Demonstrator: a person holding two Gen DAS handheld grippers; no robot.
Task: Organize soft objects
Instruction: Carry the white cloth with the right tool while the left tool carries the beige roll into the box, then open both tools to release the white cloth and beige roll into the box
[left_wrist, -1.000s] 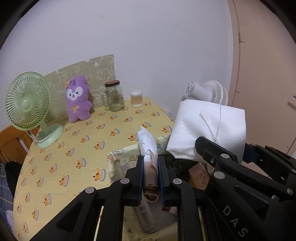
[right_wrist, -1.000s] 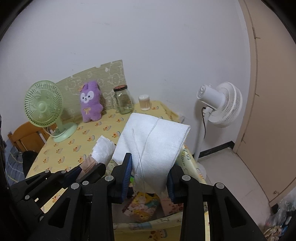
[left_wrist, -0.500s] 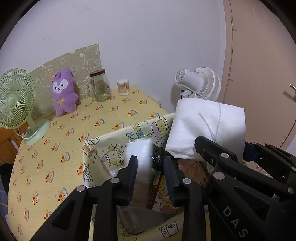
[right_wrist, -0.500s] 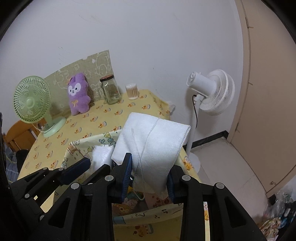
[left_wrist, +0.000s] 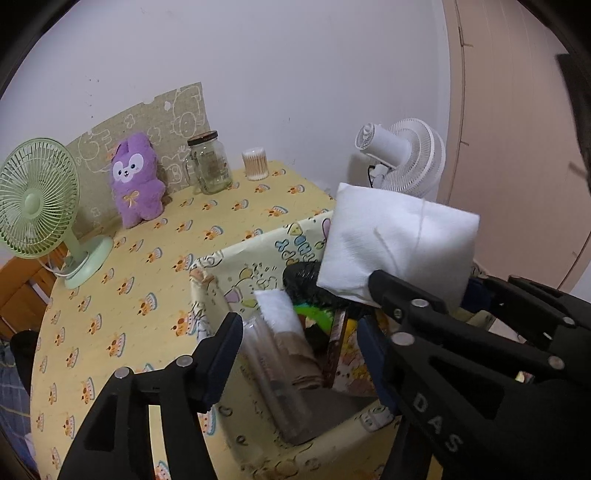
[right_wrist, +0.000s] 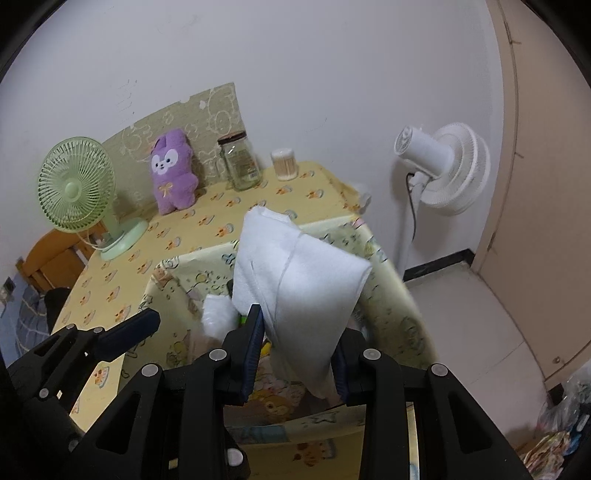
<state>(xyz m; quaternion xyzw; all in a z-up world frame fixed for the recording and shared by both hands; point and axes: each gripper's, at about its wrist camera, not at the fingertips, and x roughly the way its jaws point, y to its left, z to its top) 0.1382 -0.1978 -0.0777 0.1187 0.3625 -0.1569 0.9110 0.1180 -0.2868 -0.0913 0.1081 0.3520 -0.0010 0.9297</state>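
While the left gripper (left_wrist: 299, 350) hangs over the box (left_wrist: 207, 273), its jaws have just been opening; they now stand apart with nothing pressed between the pads. Below that gap, inside the box, stands a rolled white and tan bundle (left_wrist: 280, 314), free of the pads, beside a clear packet, a black item and something green.

Right gripper (right_wrist: 297, 347): clenched on a folded white cloth (right_wrist: 299, 280). Cloth sticks up and forward from the jaws, held above the box's near right part, not yet inside it. A loose thread runs across its face.

Box is soft-sided, pale yellow with cartoon prints, and sits at the near edge of the table (left_wrist: 122, 291), which has a yellow patterned cover.

At the table's far side: green fan (left_wrist: 37, 195), purple plush (left_wrist: 136, 181), glass jar (left_wrist: 208, 162), tub of cotton swabs (left_wrist: 255, 162). White floor fan (right_wrist: 443, 166) stands off to the right, by the wall.
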